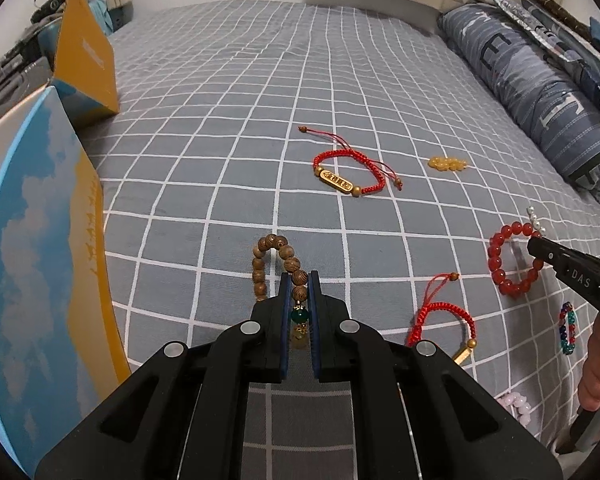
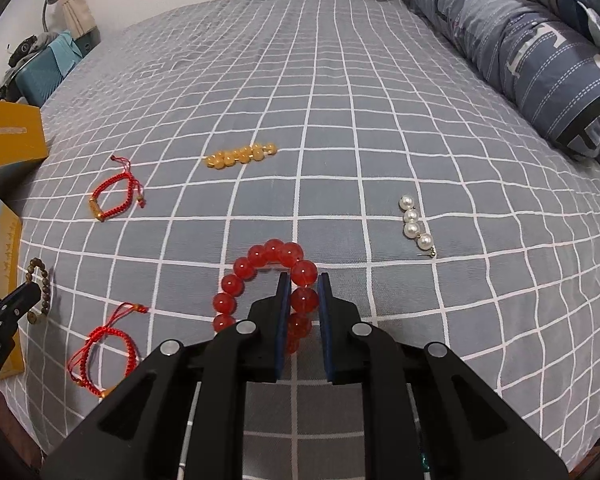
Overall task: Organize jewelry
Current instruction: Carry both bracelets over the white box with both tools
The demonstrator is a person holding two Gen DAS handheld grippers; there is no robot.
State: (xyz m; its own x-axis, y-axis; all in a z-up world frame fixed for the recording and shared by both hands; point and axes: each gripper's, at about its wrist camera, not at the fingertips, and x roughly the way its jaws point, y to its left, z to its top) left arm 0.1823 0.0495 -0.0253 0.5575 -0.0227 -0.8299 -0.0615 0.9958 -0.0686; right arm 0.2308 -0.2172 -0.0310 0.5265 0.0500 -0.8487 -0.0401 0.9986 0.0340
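My left gripper [image 1: 299, 280] is shut on a brown wooden bead bracelet [image 1: 276, 264] with a green bead and a yellow charm; its loop stands up from the grey checked bedsheet [image 1: 228, 152]. My right gripper [image 2: 303, 282] is shut on a red bead bracelet [image 2: 268, 258], whose beads arc up to the left of the jaws. In the left wrist view the right gripper [image 1: 536, 242] reaches in from the right edge at the red bead bracelet [image 1: 500, 260]. In the right wrist view the left gripper [image 2: 28, 292] shows at the left edge by the wooden bracelet [image 2: 44, 288].
Loose on the sheet: two red cord bracelets [image 1: 352, 172] [image 1: 444, 320], a yellow bead bracelet [image 2: 240, 154], a pearl strand [image 2: 414, 222], a multicoloured bracelet [image 1: 567, 328], pink beads [image 1: 516, 402]. An orange-and-blue box [image 1: 88, 56] and its lid [image 1: 40, 232] stand at the left. Pillows [image 1: 540, 92] line the right.
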